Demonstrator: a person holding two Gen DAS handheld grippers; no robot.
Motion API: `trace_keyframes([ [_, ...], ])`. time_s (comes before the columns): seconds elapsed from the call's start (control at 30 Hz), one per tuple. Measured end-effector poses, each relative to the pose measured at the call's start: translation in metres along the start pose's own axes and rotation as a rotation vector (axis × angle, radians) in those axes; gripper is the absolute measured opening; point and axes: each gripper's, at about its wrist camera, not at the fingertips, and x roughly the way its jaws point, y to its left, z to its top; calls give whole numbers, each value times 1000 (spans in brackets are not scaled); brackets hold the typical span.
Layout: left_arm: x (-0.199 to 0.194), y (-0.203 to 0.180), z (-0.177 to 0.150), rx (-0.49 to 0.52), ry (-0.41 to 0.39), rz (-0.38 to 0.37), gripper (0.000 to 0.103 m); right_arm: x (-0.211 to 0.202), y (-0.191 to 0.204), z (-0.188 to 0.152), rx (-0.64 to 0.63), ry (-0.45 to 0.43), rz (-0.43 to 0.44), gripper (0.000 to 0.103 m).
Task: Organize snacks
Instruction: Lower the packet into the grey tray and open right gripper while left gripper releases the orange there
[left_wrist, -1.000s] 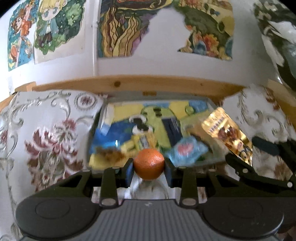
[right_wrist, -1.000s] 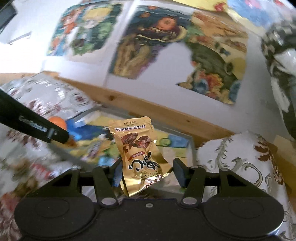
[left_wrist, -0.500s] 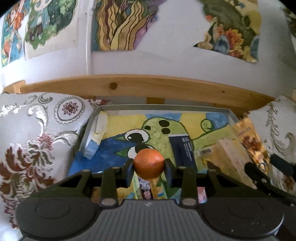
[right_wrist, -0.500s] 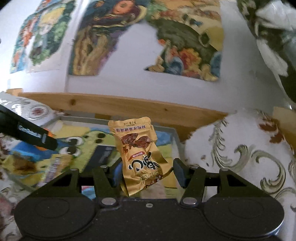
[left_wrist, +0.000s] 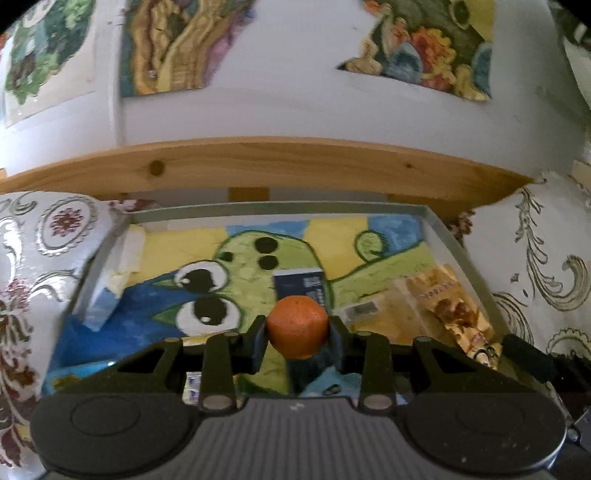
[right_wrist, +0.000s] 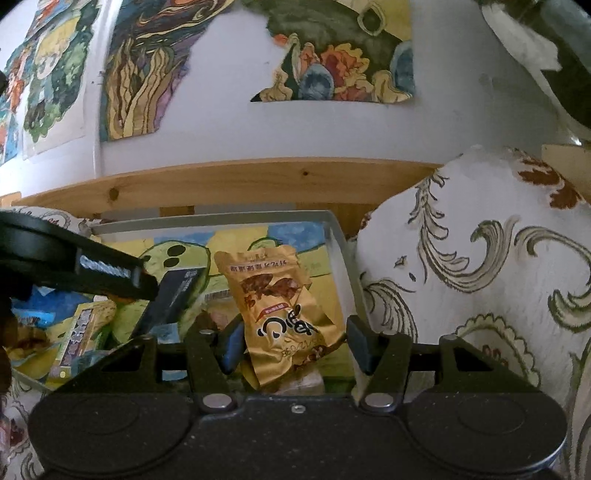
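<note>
- A round orange mandarin (left_wrist: 297, 327) is sitting clamped in the left tool (left_wrist: 297, 334), over the grey-rimmed painted tray (left_wrist: 439, 236).
- The right tool (right_wrist: 293, 345) is pinching a gold foil snack packet (right_wrist: 280, 314) near the tray's right wall, beside a floral cushion (right_wrist: 480, 266).

The left gripper (left_wrist: 297, 334) clamps an orange (left_wrist: 297, 326) above a grey tray (left_wrist: 447, 240) painted with a green cartoon creature, patterned cushions (left_wrist: 532, 266) flanking it.

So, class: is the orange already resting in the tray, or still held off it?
Still held. The left gripper is shut on the orange, pinched between both fingers above the tray, not resting on its painted floor.
</note>
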Motion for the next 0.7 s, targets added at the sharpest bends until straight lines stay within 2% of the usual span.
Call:
trace_keyframes([
  [0.3,12,-5,-4,-3,43,-2,39,4,-7,-2,45,13,9,63],
  [0.37,11,-2,-4,-27,43,-7,45,4,-8,-2,49,12,10,65],
  [0.43,11,2,-4,-55,46,-8,57,4,-7,-2,53,11,9,68],
  [0.5,8,5,-4,-76,41,-3,62,4,-7,-2,59,10,16,70],
  [0.53,7,7,-3,-86,38,-1,68,3,-7,-2,60,9,17,71],
  [0.63,0,11,-2,-112,10,26,81,0,-6,-1,58,5,21,75],
  [0.7,-6,14,0,-129,-6,42,86,-3,-4,0,53,-1,25,79],
])
